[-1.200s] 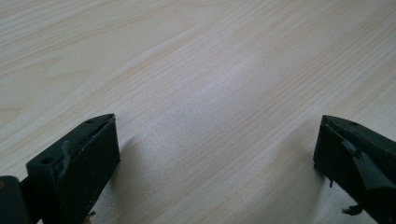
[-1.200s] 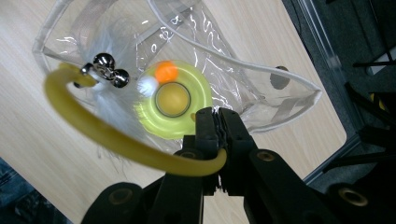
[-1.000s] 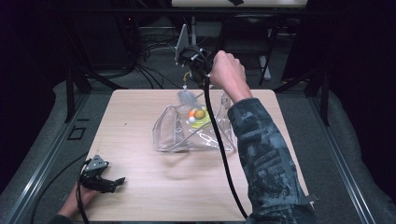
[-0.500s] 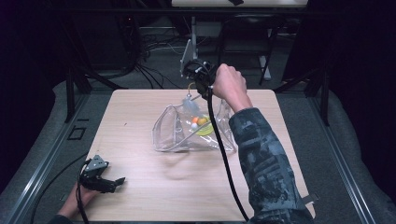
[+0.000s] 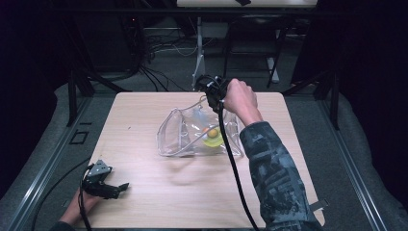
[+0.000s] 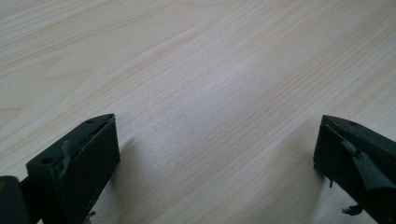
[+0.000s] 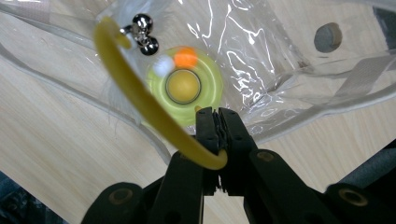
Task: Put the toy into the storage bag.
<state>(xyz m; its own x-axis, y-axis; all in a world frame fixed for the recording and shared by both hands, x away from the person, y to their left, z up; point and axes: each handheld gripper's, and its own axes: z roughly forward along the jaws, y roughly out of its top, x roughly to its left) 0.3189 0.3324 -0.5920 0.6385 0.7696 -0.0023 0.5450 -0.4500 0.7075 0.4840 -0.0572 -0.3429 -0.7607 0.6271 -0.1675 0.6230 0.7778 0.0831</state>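
A clear plastic pouch [image 5: 180,137] lies on the middle of the wooden table [image 5: 139,106]. Inside it sits a round yellow-green disc [image 5: 212,137] with an orange piece on top. In the right gripper view the disc [image 7: 183,88] shows through the pouch's film [image 7: 261,56]. A yellow loop [image 7: 140,100] hangs from a shiny metal clasp [image 7: 144,33] on the pouch. My right gripper [image 7: 217,114] is shut on that loop, and in the high view it [image 5: 210,94] hovers over the pouch's far edge. My left gripper [image 5: 115,188] rests near the front left corner, its jaws [image 6: 217,154] wide open over bare wood.
A black cable [image 5: 235,173] trails from the right gripper along the patterned sleeve [image 5: 279,173] toward the front edge. Dark frame rails and cables stand beyond the table's far edge.
My right hand has come down toward the table with the yellow loop in its jaws, and the pouch has sunk flatter. The left gripper has stayed put.
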